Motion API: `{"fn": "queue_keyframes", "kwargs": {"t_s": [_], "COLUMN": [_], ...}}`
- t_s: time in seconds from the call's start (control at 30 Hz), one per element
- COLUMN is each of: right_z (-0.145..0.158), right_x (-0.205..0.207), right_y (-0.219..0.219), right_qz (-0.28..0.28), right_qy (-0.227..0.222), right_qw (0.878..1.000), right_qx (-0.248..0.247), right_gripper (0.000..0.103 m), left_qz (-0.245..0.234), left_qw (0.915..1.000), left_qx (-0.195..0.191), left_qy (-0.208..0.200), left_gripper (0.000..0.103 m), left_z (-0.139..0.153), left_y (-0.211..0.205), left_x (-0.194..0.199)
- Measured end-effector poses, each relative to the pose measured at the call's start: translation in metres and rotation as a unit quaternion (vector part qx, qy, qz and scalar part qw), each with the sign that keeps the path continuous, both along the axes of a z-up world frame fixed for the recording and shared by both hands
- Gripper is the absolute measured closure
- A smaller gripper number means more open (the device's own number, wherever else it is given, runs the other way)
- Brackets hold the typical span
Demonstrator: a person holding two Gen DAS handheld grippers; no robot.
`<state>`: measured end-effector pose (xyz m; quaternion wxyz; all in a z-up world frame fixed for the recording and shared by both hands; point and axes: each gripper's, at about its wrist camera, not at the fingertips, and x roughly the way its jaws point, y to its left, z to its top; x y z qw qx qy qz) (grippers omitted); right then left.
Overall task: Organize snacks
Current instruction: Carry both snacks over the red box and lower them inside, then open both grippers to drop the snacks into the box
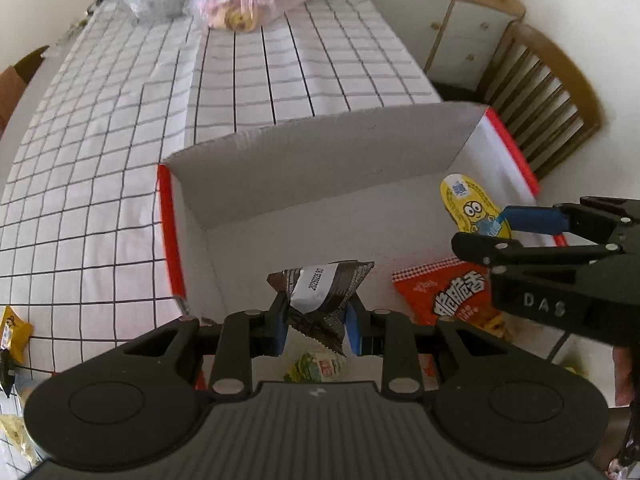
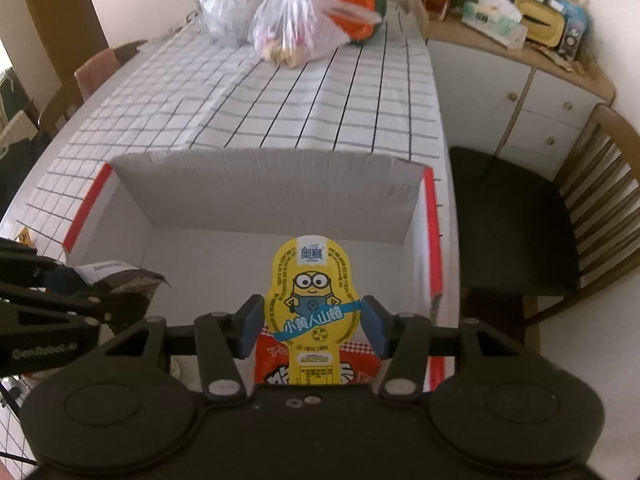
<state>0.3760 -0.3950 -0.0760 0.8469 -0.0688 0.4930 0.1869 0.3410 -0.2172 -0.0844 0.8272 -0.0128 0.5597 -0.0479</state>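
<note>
Left gripper [image 1: 316, 320] pinches a dark wrapper [image 1: 324, 292]; right gripper [image 2: 314, 328] pinches a yellow Minion pack [image 2: 310, 296]. Both hang over the open box [image 2: 260, 184], tilted down into it, above a red pack [image 1: 444, 292] already lying on its floor. Step in hand looks like dropping both snacks in: next, lower a little and spread the jaws so each lands flat beside the red pack, clear of the walls

Table with checked cloth [image 2: 304, 108]: open cardboard box [image 2: 264, 196] mid-frame, two clear plastic bags [image 2: 296, 28] at top, yellow snack packet [image 1: 12, 334] lower left.
</note>
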Motion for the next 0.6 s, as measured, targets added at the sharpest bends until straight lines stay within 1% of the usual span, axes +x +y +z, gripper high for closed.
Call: {"fn": "queue_keyframes", "kwargs": {"t_s": [0.23,0.37,0.6], "right_z": [-0.015,-0.021,-0.029], "right_x": [0.002,0.002,0.001], "right_y": [0.011,0.012,0.011], "right_qz": [0.034,0.040,0.040], "right_qy": [0.024,0.032,0.042], "right_qw": [0.999,0.999,0.998], "right_qx": [-0.012,-0.018,-0.023], "right_gripper": [0.052,0.052,0.052], "left_qz": [-0.014,-0.012,-0.010], "left_qw": [0.9986,0.9978,0.9971], "left_qx": [0.021,0.024,0.026], "left_qy": [0.046,0.061,0.070], "left_gripper": [0.075,0.075,0.075], "left_z": [-0.024,-0.032,-0.040], "left_y": [-0.012,-0.013,-0.016], "left_x": [0.011,0.014,0.014]}}
